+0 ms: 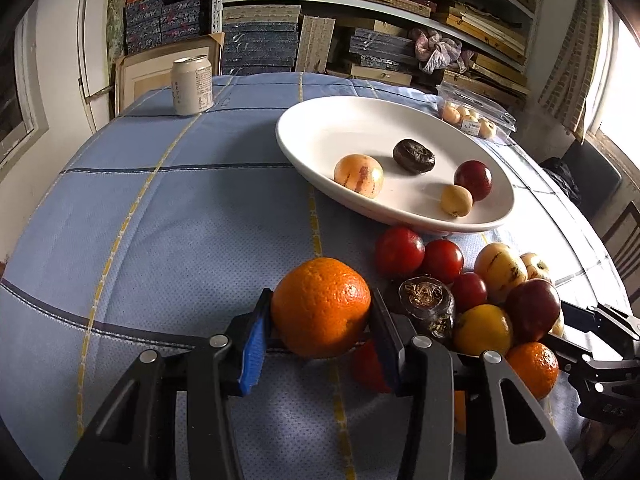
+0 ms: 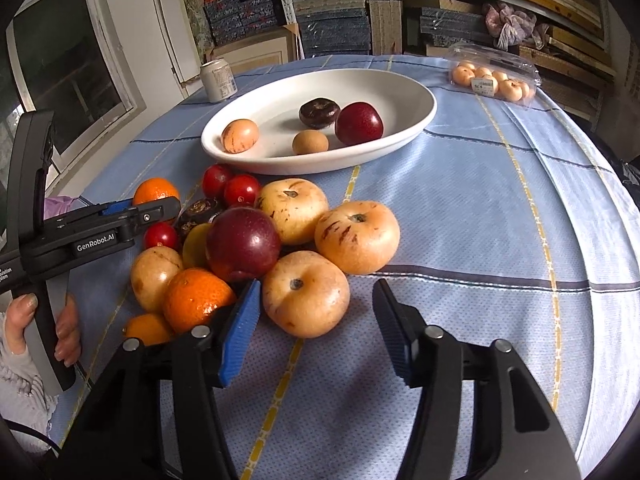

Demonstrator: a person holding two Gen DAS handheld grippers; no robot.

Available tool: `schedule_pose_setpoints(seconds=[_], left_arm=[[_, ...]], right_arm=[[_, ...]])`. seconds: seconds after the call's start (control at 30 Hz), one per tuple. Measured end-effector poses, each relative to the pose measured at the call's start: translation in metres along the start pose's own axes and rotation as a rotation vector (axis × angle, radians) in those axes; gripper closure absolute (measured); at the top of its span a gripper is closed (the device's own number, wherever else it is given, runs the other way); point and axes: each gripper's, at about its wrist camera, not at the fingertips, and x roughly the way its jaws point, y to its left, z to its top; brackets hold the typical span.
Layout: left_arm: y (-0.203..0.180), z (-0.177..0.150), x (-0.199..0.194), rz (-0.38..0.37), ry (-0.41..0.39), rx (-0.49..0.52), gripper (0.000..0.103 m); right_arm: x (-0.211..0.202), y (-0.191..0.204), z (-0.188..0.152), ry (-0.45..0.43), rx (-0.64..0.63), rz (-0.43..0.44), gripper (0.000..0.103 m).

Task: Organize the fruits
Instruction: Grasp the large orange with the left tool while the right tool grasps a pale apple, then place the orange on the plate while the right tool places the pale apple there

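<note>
My left gripper (image 1: 320, 312) is shut on an orange (image 1: 320, 306), at the left edge of a fruit pile on the blue tablecloth. The same orange (image 2: 155, 191) shows in the right wrist view beside the left gripper (image 2: 160, 208). The white oval plate (image 1: 320, 136) holds a striped yellow fruit (image 1: 359, 176), a dark wrinkled fruit (image 1: 413, 156), a red plum (image 1: 473, 180) and a small tan fruit (image 1: 456, 200). My right gripper (image 2: 316, 300) is open, its jaws either side of a pale yellow fruit (image 2: 306, 294) at the pile's near edge. The plate (image 2: 400, 92) lies beyond the pile.
A drink can (image 1: 192, 86) stands at the table's far left. A clear plastic box of small fruits (image 2: 494, 78) sits at the far right. The pile holds tomatoes (image 2: 240, 190), a dark plum (image 2: 242, 242), oranges and yellow fruits. Shelves of boxes stand behind the table.
</note>
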Motion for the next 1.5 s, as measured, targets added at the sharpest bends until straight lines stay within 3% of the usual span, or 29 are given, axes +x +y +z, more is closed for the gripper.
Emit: schedule_pose_setpoints(seconds=[0.2,0.3,0.53,0.93,1.03,1.23,1.5], left_arm=[[0.0,0.0,0.0,0.0,0.0,-0.003,0.056],[0.001,0.0,-0.001,-0.002,-0.001,-0.007,0.056],[0.005,-0.001,-0.003,-0.018,-0.004,-0.025,0.056],[0.014,0.004,-0.02,0.023,-0.065,-0.054,0.056],[0.013,0.021,-0.029,0.019,-0.089,-0.05,0.056],[-0.002,0.081,-0.027,0.049,-0.13,0.021,0.056],[-0.008,0.119,0.041,0.043,-0.065,0.006,0.056]], right_arm=[[0.004,-0.002,0.002,0.009,0.017,0.017,0.048],[0.007,0.0,0.003,0.018,0.012,0.039,0.06],[0.001,-0.002,0.0,-0.002,0.021,0.075,0.061],[-0.024,-0.014,-0.001,-0.069,0.064,0.094,0.061],[-0.044,-0.026,0.018,-0.124,0.093,0.1,0.061],[-0.069,-0.034,0.087,-0.264,0.067,0.029,0.061],[0.014,-0.044,0.148,-0.195,0.075,-0.019,0.061]])
